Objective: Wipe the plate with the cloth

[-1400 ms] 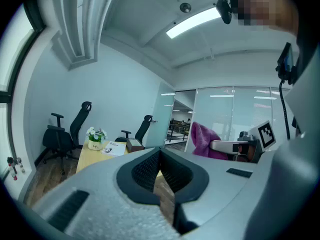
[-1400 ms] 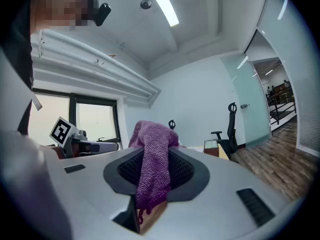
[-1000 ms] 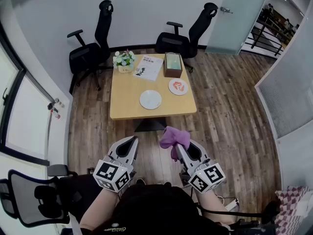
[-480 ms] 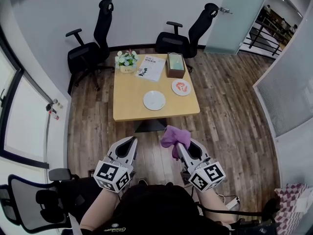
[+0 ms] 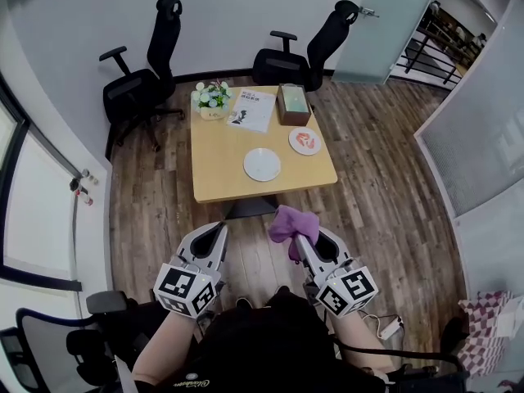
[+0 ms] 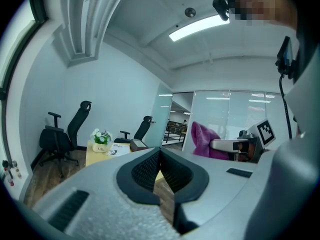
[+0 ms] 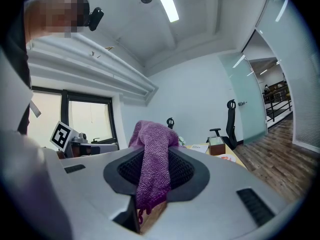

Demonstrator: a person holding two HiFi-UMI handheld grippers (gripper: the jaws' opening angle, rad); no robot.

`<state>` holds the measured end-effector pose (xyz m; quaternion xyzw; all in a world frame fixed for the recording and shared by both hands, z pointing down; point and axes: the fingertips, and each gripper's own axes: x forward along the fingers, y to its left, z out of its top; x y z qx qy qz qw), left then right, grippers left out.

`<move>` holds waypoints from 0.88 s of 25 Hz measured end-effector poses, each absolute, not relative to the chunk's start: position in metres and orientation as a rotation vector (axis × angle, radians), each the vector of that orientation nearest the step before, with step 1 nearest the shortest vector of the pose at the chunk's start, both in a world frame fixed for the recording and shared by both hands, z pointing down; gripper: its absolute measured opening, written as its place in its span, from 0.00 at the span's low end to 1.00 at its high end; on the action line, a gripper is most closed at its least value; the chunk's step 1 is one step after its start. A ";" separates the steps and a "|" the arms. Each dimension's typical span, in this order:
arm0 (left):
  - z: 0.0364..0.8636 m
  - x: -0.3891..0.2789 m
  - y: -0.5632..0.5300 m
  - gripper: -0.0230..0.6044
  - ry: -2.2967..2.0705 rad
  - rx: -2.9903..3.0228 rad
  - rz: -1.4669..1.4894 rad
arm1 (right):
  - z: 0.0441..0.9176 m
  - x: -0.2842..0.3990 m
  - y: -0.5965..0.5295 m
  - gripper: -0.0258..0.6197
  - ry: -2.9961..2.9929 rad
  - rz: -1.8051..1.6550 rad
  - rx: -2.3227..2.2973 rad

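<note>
Office room, wood plank floor (image 5: 385, 195), pale walls, frosted glass door (image 5: 381, 23) past the table's far right corner. Square wooden table (image 5: 221, 166) stands mid-room.

On the table:
- white plate (image 5: 262, 164), near the front edge, about centre, bare top all round it
- second plate with red pattern (image 5: 304, 141), just right of the white one and farther back, not touching it
- brown box (image 5: 291, 105) at the far edge
- open booklet (image 5: 253, 109) just left of the box
- small pot of flowers (image 5: 211, 99) at the far left corner

Two black office chairs stand beyond the table's far side, one off the left corner (image 5: 135, 88) and one off the right (image 5: 307, 51). Another black chair (image 5: 90, 346) is on the near side, well left of the table, beside the person.

Both grippers are held in the air on the near side of the table, short of its front edge and touching nothing on it. Left gripper (image 5: 221, 228) has its jaws pressed together with nothing between them. Right gripper (image 5: 296, 237) is clamped on the purple cloth (image 5: 292, 223); the cloth bunches over the tips and a tail hangs down between the jaws. The cloth is off the table, well apart from the white plate. Only the front edge and bare table top lie between them.
</note>
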<state>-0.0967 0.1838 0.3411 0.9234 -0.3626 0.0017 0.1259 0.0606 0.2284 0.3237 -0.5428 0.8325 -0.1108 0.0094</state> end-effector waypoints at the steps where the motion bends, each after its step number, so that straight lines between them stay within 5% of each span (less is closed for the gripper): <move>1: 0.340 -0.097 0.183 0.03 -1.050 2.691 -0.001 | 0.324 0.059 0.228 0.19 2.602 -0.344 -1.699; 22: 0.359 -0.053 0.088 0.03 -1.075 2.656 0.068 | 0.344 0.087 0.119 0.19 2.638 -0.388 -1.629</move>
